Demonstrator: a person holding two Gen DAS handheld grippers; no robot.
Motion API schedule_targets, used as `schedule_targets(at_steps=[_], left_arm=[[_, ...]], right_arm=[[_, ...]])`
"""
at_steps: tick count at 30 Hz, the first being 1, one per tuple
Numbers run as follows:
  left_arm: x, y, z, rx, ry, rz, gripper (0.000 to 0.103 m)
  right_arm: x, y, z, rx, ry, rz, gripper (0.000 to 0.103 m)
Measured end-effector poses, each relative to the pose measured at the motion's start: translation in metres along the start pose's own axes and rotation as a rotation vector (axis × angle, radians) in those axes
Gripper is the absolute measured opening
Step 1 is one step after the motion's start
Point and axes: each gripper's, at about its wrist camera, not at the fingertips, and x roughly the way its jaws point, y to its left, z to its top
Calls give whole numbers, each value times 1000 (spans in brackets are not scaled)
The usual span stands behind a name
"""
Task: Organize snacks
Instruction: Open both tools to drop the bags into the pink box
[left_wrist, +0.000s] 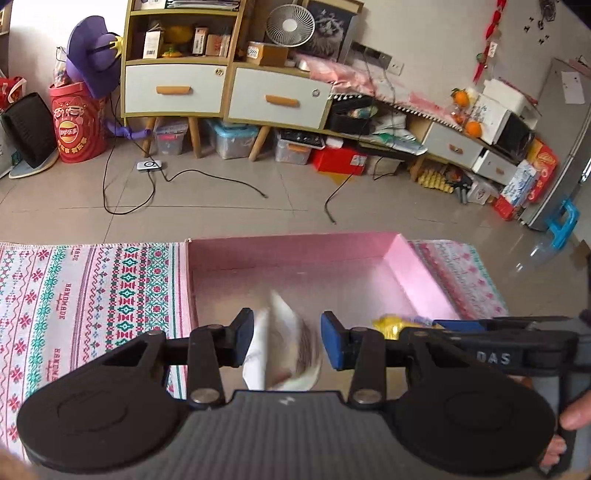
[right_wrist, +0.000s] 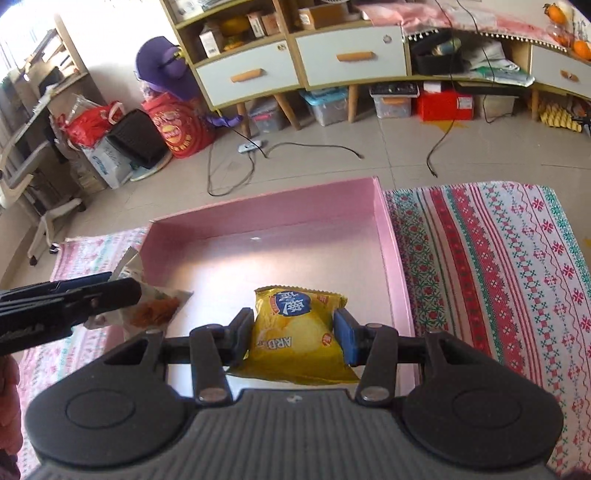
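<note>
Patterned cloth on counter, pink box (right_wrist: 388, 236) open: yellow snack bag (right_wrist: 299, 332), light, crinkly, crushable, clamped mid-body by right gripper (right_wrist: 295, 334) above box floor; white snack packet (left_wrist: 284, 350), blurred, equally flimsy, pinched in left gripper (left_wrist: 286, 341).

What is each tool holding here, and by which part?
Left tool: white snack packet, clamped across its sides. Right tool: yellow chip bag, clamped across its lower middle, over the pink box.
</note>
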Motion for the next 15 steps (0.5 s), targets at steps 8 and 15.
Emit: schedule_targets(at_steps=[8, 15], left_arm=[[0, 1, 2, 5, -76, 65, 103], [-15, -3, 0, 44, -114, 127, 103]], right_arm=[[-8, 1, 5, -9, -52, -14, 93], [-25, 4, 6, -33, -125, -25, 103]])
